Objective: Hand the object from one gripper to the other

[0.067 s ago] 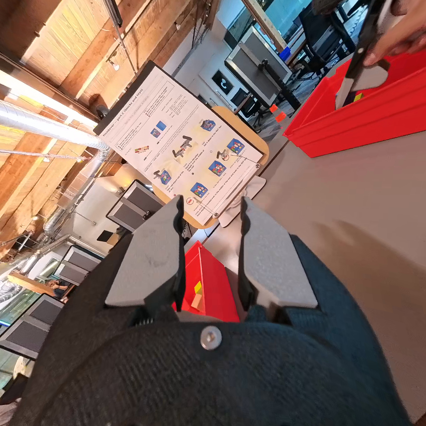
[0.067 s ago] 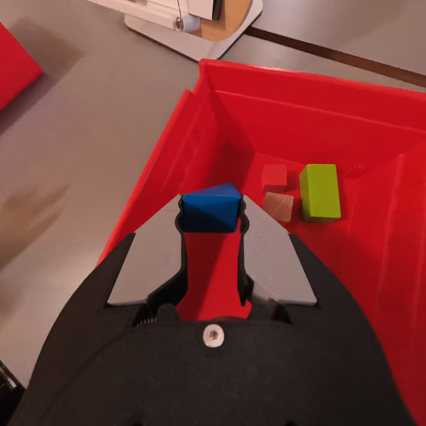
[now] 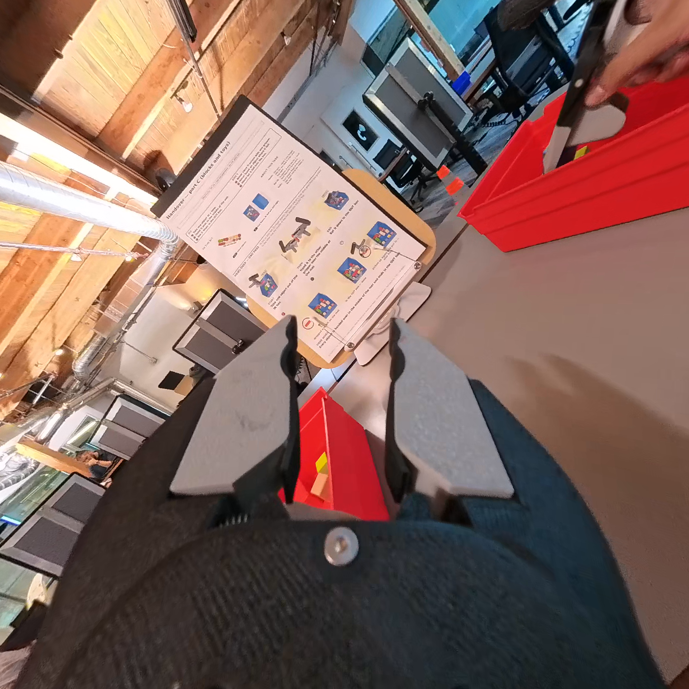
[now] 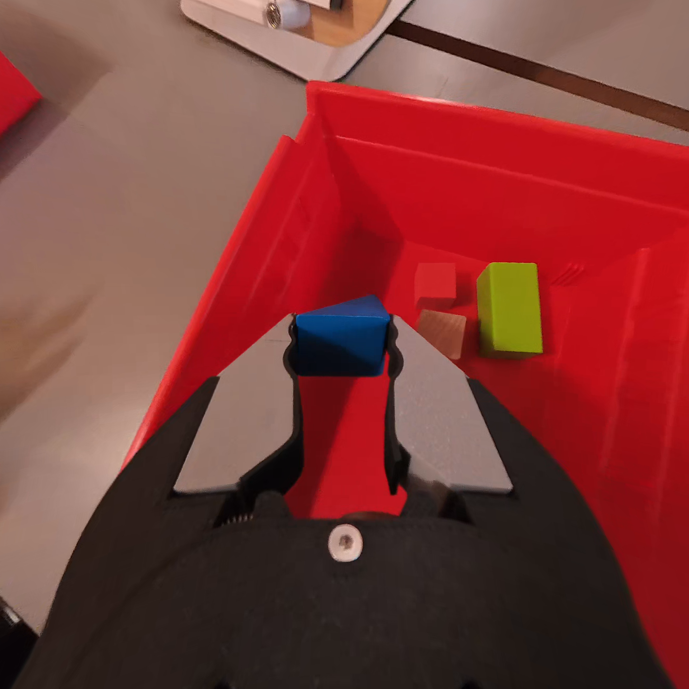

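Note:
My right gripper (image 4: pixel 341 328) is shut on a blue triangular block (image 4: pixel 341 337) and holds it inside a red bin (image 4: pixel 484 123), above its floor. A red cube (image 4: pixel 435 280), a plain wooden block (image 4: pixel 443 333) and a green block (image 4: pixel 510 307) lie on the bin floor to the right. My left gripper (image 3: pixel 341 330) is open and empty, tilted sideways above the grey table (image 3: pixel 559 335). In the left wrist view the right gripper (image 3: pixel 576 123), held by a hand, reaches into that red bin (image 3: pixel 596 194) at the far upper right.
A second red bin (image 3: pixel 346 458) with a yellow and a wooden block lies behind my left fingers. An instruction sheet on a wooden stand (image 3: pixel 298 242) stands at the table's far edge; its base shows in the right wrist view (image 4: pixel 283 44). Monitors and chairs lie beyond. One gripper's finger ends stand about 40 centimetres off the other's. To the red cube (image 4: pixel 435 280): right tips about 7 centimetres, left tips about 45 centimetres.
The right gripper has shifted slightly with the blue block in it. The left gripper has barely moved.

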`<state>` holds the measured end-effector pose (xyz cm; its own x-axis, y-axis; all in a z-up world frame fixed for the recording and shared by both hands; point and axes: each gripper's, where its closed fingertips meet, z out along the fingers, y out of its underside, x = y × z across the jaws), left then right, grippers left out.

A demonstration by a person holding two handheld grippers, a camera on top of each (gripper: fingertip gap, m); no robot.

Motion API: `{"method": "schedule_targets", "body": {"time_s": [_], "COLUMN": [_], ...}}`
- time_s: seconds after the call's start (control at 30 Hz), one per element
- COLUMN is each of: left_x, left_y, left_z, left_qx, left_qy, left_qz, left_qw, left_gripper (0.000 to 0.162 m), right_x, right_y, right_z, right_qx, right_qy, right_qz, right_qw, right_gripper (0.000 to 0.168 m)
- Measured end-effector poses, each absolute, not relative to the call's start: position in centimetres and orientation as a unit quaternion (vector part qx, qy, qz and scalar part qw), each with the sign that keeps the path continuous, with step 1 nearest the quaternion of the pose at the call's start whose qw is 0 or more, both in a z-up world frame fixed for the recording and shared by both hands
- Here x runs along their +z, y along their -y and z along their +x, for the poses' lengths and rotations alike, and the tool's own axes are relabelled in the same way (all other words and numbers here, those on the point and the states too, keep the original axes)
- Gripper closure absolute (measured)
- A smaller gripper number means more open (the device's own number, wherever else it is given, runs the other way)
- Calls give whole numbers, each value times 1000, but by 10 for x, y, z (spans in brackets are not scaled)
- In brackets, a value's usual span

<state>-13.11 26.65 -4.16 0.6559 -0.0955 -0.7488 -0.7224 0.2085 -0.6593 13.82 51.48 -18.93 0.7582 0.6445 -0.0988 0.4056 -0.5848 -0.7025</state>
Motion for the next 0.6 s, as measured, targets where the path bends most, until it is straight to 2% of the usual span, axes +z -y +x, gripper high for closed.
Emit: {"method": "schedule_targets", "body": {"time_s": [0.43, 0.6], "left_x": [-46, -52], "left_y": [-270, -273], "left_z": [-132, -131], "left_qx": [221, 224], "left_qy": [-346, -351], "left_qz": [-596, -602], "left_qw": [690, 681], "left_gripper": [115, 114], "right_x": [-239, -241], "right_y": [-530, -535], "right_z": [117, 114], "right_qx": [154, 158], "right_qy": [336, 328], "right_qz": [-900, -902], "right_qw": [229, 233], "right_gripper": [123, 123]}}
